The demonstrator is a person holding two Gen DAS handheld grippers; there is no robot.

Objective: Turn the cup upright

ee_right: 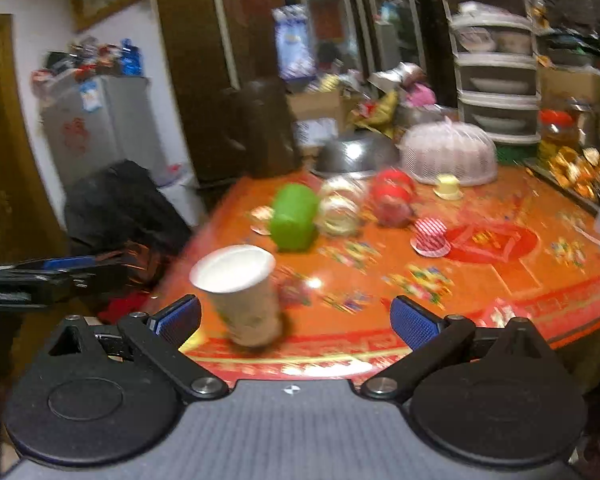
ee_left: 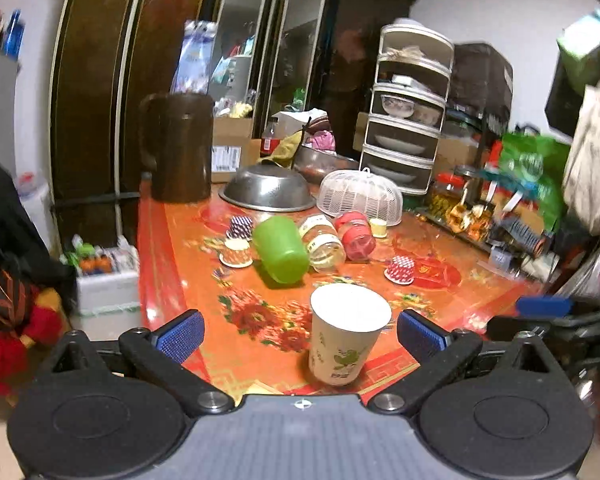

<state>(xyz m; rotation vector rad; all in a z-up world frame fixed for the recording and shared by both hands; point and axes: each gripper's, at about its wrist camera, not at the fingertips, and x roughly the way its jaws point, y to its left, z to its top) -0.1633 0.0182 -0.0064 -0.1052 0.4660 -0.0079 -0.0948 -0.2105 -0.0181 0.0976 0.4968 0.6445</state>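
While paper cup [ee_left: 350, 334] stands upright, label unreadable, both grippers [ee_left: 300, 334] [ee_right: 296, 320] spread wide, empty.

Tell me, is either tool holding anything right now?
No. Both the left tool and right tool are open and empty; the paper cup stands free on the table.

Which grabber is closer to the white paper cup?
Left, though only slightly. The left gripper is open with the paper cup standing upright between its fingertips. The right gripper is open too, with the cup near its left finger.
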